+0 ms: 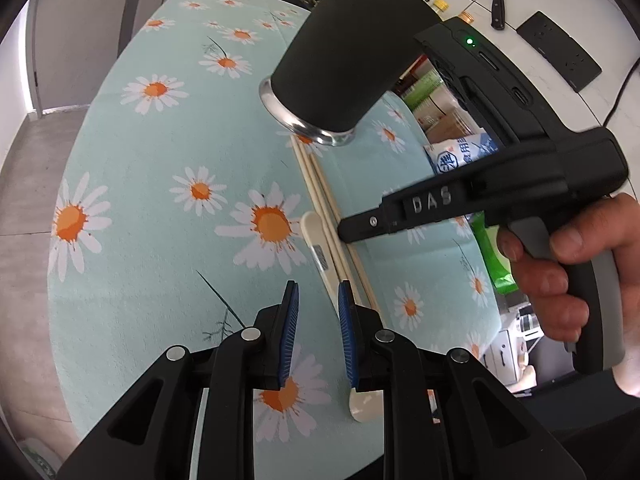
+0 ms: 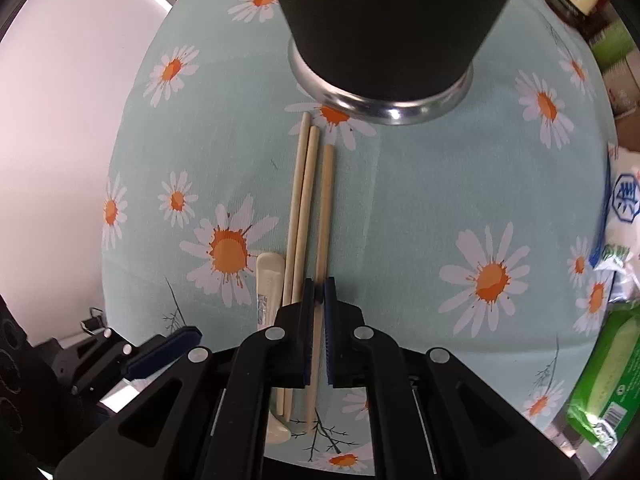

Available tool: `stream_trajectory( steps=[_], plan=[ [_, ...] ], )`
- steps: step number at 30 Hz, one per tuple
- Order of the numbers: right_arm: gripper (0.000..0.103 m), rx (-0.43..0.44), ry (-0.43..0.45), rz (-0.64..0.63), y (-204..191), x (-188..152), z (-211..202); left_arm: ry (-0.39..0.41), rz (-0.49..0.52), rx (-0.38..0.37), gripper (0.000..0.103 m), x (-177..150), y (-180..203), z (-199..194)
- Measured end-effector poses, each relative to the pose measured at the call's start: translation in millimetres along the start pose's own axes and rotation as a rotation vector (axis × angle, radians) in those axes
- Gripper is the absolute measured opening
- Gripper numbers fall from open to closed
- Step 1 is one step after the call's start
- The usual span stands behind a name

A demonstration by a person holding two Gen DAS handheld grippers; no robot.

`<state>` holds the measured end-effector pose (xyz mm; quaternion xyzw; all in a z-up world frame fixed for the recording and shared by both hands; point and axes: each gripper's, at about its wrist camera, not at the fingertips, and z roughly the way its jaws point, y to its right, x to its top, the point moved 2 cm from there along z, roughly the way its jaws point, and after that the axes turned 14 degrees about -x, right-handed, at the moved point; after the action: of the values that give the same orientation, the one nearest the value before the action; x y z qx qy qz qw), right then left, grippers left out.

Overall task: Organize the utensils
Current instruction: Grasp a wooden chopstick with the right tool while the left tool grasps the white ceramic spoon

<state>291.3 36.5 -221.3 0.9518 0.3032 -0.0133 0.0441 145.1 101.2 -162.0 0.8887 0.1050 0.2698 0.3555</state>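
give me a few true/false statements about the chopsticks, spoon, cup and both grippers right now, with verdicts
1. The right gripper has its fingers closed around one chopstick. True.
2. The left gripper is holding the white spoon. False: its fingers are apart with nothing between them; the spoon lies on the daisy tablecloth.
3. Three chopsticks lie side by side on the cloth. True.
4. The black cup lies on its side. False: it stands upright on its metal base, beyond the far ends of the chopsticks.
5. The spoon lies right of all the chopsticks in the right wrist view. False: it lies to their left.
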Motion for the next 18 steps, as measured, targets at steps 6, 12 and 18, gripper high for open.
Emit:
stream_trajectory(
  steps=[6, 12, 18],
  plan=[
    [0.005, 0.024, 0.026, 0.035, 16.2, -9.4, -8.1, -0.05, -0.031, -0.027, 0.018, -4.1, -2.6, 3.6],
    [0.005, 0.069, 0.065, 0.012, 24.0, -24.0, -22.2, -0.086, -0.043, -0.002, 0.018, -5.0, 5.8, 6.0],
    [0.005, 0.138, 0.108, -0.02, 42.3, -35.2, -34.5, -0.15, -0.039, 0.091, 0.018, -7.5, 27.2, 22.5]
  ],
)
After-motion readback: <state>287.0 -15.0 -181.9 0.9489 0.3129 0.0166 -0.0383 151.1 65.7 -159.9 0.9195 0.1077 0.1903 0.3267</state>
